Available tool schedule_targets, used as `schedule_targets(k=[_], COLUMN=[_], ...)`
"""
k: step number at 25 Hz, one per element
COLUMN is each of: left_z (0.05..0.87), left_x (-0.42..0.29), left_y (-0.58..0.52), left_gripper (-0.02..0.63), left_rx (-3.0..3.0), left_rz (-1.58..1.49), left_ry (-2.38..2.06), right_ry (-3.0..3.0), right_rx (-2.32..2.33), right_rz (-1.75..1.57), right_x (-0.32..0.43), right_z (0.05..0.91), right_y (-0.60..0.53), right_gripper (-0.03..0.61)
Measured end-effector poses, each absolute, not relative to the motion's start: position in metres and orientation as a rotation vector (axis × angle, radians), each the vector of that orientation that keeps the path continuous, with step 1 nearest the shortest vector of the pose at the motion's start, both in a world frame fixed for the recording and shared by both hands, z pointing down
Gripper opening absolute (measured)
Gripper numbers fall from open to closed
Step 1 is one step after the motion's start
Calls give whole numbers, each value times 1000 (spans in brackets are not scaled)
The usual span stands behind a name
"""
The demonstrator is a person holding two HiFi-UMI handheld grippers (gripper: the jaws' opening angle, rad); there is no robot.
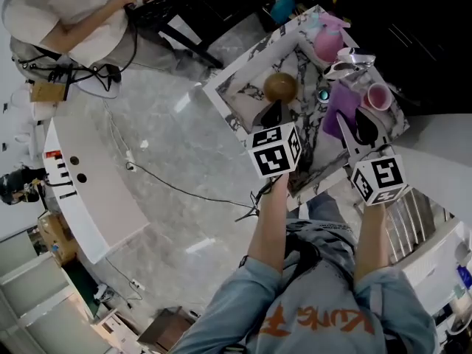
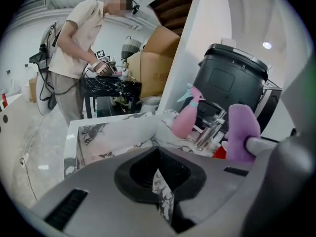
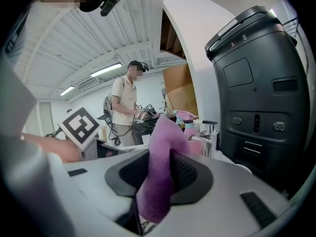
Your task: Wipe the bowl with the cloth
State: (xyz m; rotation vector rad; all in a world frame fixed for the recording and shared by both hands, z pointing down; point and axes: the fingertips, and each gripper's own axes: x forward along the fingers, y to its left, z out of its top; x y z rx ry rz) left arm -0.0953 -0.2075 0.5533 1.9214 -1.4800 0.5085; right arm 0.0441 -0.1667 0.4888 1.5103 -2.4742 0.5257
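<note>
A brown bowl (image 1: 280, 87) sits in the marble sink (image 1: 247, 87) in the head view. My left gripper (image 1: 273, 109) hovers just short of the bowl, its tip pointing at it. In the left gripper view this gripper (image 2: 159, 179) is shut with nothing between its pads, and the bowl is hidden. My right gripper (image 1: 363, 126) is to the right over the counter, shut on a purple cloth (image 1: 341, 103). In the right gripper view the cloth (image 3: 160, 157) stands up out of the closed gripper (image 3: 153, 194).
A pink spray bottle (image 1: 330, 41), a chrome faucet (image 1: 346, 66) and a pink cup (image 1: 378, 96) crowd the counter behind the sink. A tall black machine (image 3: 256, 83) stands at the right. Another person (image 1: 66, 21) works at a black table far left. A cable (image 1: 169, 183) crosses the floor.
</note>
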Motion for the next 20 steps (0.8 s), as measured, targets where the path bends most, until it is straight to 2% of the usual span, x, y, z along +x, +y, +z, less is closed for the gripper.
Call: schedule_targets(k=[7,20], left_z=[607,677], left_x=[-122,-135], left_y=[-242,-267], left_gripper=[23,26], left_rx=[1780,1709], left_rz=[656,908], left_ry=[-1587,-1529], right_ry=[-2426,-2391], right_rx=[1529,1451], right_rz=[555,518], right_x=[37,7], right_z=[504,515], right_y=[-179,-193], right_gripper=[130,130])
